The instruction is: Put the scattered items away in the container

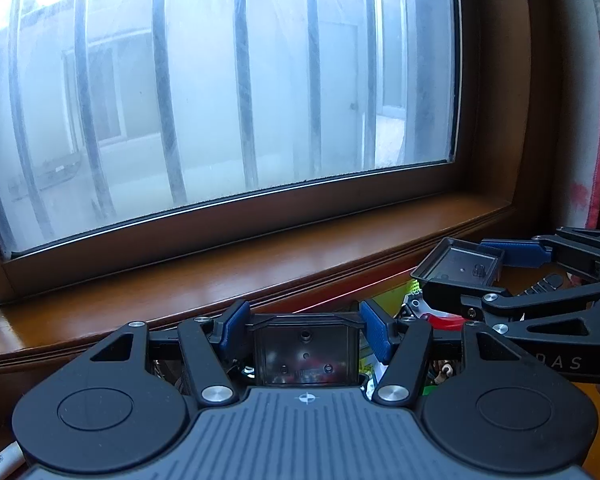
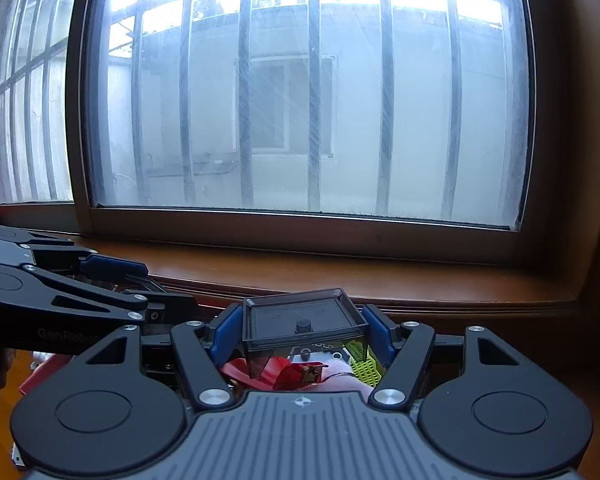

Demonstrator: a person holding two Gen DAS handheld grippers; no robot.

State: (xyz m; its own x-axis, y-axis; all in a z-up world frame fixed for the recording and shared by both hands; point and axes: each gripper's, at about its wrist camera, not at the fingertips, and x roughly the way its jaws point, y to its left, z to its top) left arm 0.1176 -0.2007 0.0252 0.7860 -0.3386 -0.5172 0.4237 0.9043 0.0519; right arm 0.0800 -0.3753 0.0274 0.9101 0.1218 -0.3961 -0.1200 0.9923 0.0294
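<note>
My left hand-held gripper (image 1: pixel 306 330) is clamped on a smoky dark plastic box (image 1: pixel 306 354), and my right hand-held gripper (image 2: pixel 300 334) on a second one (image 2: pixel 304 326). I hold both above a red and yellow-green clutter (image 2: pixel 320 368), probably the container, just before the wooden windowsill (image 2: pixel 340 276).
</note>
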